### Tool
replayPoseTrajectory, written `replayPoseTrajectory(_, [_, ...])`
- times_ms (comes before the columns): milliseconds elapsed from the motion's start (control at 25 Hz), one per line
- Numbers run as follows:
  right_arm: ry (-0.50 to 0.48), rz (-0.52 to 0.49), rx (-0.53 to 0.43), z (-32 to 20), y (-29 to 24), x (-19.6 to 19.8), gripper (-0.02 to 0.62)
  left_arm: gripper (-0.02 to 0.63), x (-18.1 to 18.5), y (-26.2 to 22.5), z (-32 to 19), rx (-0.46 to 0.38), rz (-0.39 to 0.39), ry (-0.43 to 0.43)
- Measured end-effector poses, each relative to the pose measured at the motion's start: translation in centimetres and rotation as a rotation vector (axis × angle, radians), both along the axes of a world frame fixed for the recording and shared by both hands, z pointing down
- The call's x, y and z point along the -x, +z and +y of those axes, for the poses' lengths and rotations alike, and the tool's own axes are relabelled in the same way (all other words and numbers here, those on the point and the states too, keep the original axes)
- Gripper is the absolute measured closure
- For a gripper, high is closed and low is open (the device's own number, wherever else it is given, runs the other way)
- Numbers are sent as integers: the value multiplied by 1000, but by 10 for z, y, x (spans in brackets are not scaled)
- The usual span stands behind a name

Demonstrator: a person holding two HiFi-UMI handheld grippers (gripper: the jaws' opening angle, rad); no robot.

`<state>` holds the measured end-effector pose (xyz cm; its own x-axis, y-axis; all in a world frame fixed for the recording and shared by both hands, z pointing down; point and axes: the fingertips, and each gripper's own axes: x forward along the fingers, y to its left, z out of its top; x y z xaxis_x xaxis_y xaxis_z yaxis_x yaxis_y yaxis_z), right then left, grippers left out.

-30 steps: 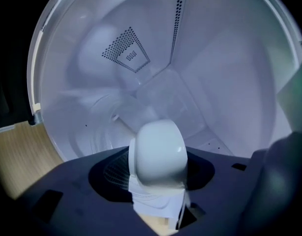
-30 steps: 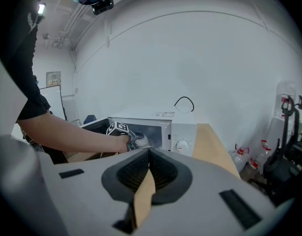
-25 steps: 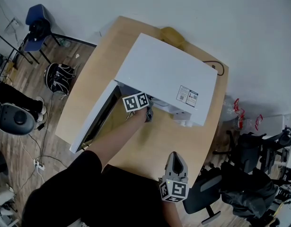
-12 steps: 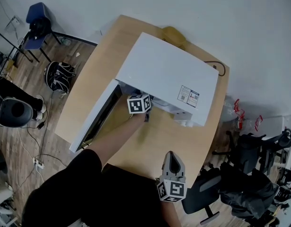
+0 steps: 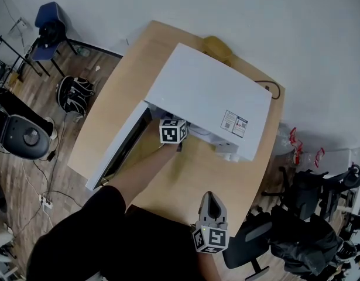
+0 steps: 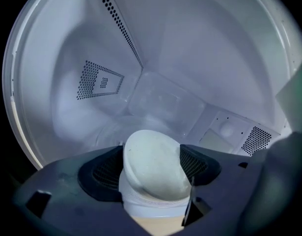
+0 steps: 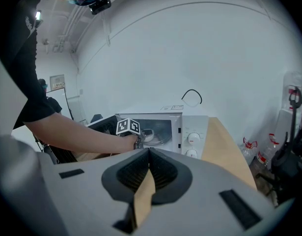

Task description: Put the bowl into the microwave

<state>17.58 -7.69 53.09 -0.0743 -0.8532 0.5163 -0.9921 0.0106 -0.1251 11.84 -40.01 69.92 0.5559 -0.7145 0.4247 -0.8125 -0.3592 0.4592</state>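
The white microwave [image 5: 209, 95] stands on the wooden table [image 5: 124, 81] with its door [image 5: 118, 151] swung open to the left. My left gripper [image 6: 151, 175] reaches into the cavity, so only its marker cube [image 5: 172, 131] shows from above. The pale bowl [image 6: 151, 154] sits tilted between its dark pads [image 6: 104, 170] over the glass turntable [image 6: 116, 129]. These jaws are opening and the pads stand beside the bowl's sides. My right gripper [image 5: 209, 199] hangs shut and empty near the table's front edge. From there the bowl [image 7: 147, 134] shows inside the microwave [image 7: 163, 127].
A yellow object [image 5: 218, 45] and a black cable [image 5: 272, 85] lie behind the microwave. Around the table stand a blue chair [image 5: 48, 25], a black backpack [image 5: 71, 95] and a black office chair [image 5: 250, 247]. The control knobs [image 7: 192, 137] are on the microwave's right.
The left gripper's marker cube has turned and edged a little further toward the microwave opening. The right gripper has stayed near the front edge.
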Motion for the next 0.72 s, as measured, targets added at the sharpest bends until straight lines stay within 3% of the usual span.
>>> replayPoseTrajectory(200, [8, 5, -2, 0, 0, -2, 535, 261, -2, 0, 1, -26, 38, 4])
replayPoseTrajectory(400, [17, 6, 5, 2, 2, -5, 535, 247, 2, -11, 7, -29, 174, -26])
replayPoseTrajectory(720, [40, -7, 29, 10, 11, -7, 535, 247, 18, -17, 39, -109, 118, 31])
